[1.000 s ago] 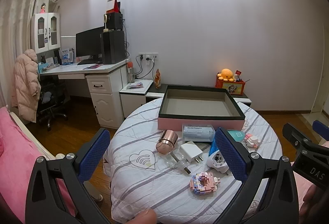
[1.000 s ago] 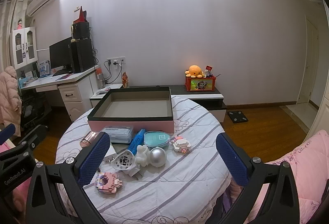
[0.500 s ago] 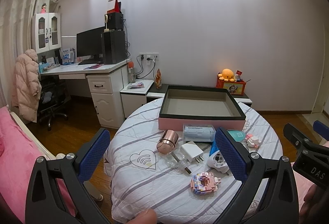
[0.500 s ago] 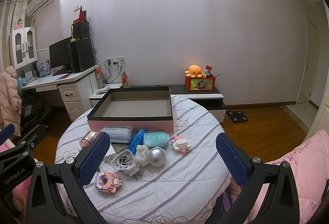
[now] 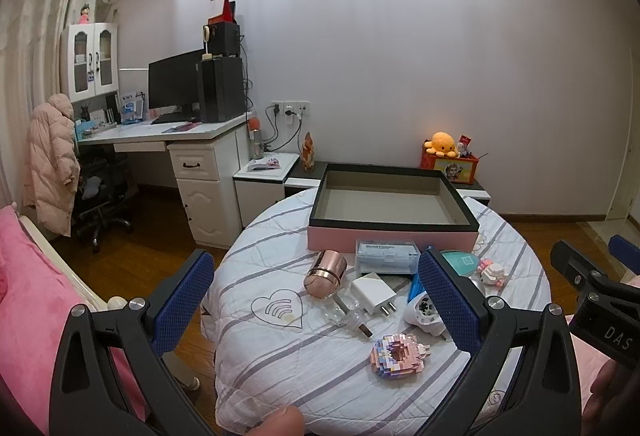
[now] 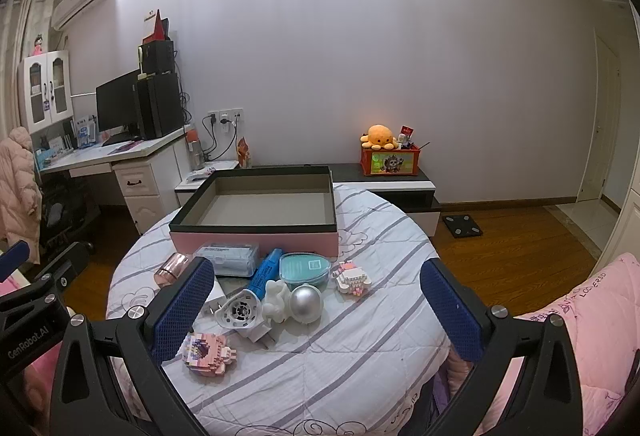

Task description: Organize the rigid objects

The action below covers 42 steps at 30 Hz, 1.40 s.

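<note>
A shallow pink box with a black rim (image 5: 392, 238) (image 6: 256, 242) stands empty at the table's far side. In front of it lie a rose-gold cap (image 5: 326, 272), a clear blue case (image 5: 386, 256) (image 6: 230, 258), a white plug (image 5: 374, 292), a pink brick model (image 5: 398, 352) (image 6: 208, 352), a teal lidded dish (image 6: 304, 270), a silver ball (image 6: 306, 302), a blue tube (image 6: 266, 272) and a small brick figure (image 6: 352, 278). My left gripper (image 5: 316, 304) is open and empty above the table's near left. My right gripper (image 6: 316, 308) is open and empty above the near edge.
The round table carries a striped white cloth (image 6: 332, 356). A desk with a monitor (image 5: 176, 84) stands at the back left, a low cabinet with an orange plush (image 6: 380, 136) behind the table. A pink bed (image 5: 32, 300) lies left, pink bedding (image 6: 580, 316) right.
Both views have shifted very slightly; the objects on the table have not moved and both grippers stay open.
</note>
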### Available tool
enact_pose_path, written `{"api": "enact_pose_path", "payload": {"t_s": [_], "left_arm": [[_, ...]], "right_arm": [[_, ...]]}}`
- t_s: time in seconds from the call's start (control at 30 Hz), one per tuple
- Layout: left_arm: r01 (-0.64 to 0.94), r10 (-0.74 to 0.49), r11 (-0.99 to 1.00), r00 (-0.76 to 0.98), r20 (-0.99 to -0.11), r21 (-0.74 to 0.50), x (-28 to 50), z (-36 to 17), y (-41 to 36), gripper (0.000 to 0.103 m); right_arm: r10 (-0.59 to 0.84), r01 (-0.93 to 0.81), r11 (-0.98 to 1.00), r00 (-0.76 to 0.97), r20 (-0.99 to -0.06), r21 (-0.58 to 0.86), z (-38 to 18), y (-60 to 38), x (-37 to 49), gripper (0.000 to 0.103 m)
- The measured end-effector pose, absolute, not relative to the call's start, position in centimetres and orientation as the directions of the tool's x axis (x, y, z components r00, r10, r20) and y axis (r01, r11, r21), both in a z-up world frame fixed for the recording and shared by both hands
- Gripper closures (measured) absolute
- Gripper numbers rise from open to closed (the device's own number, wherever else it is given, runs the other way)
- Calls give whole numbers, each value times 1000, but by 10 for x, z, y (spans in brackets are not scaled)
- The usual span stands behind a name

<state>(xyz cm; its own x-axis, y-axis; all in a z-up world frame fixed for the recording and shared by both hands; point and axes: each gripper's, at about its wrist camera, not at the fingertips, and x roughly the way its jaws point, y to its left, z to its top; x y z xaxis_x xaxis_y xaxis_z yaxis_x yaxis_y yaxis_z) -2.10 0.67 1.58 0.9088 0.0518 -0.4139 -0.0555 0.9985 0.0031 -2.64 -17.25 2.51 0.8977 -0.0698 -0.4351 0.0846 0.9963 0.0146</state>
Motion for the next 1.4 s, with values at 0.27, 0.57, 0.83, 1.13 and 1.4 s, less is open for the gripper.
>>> {"api": "enact_pose_path", "payload": {"t_s": [0.27, 0.57, 0.83, 1.13, 1.4], "left_arm": [[-40, 29, 999, 902, -431, -15, -12, 7, 11, 0], [-20, 4, 999, 878, -479, -27, 13, -20, 18, 0], [-37, 21, 999, 813, -582, -15, 55, -63, 22, 0], [-45, 26, 999, 774, -633, -14, 109, -90, 31, 0], [-24, 8, 1000, 731, -682, -13, 149, -109, 29, 0]], "right_arm": [[-60, 75, 997, 886, -460, 13, 16, -170, -17, 0], [-66, 79, 997, 858, -510, 3, -4, -180, 3, 0], [-72, 86, 996, 806, -587, -4, -38, -193, 36, 0], [-68, 77, 997, 762, -643, -14, -66, -202, 79, 0], [-111, 142, 990, 727, -678, -10, -79, -232, 114, 0]]}}
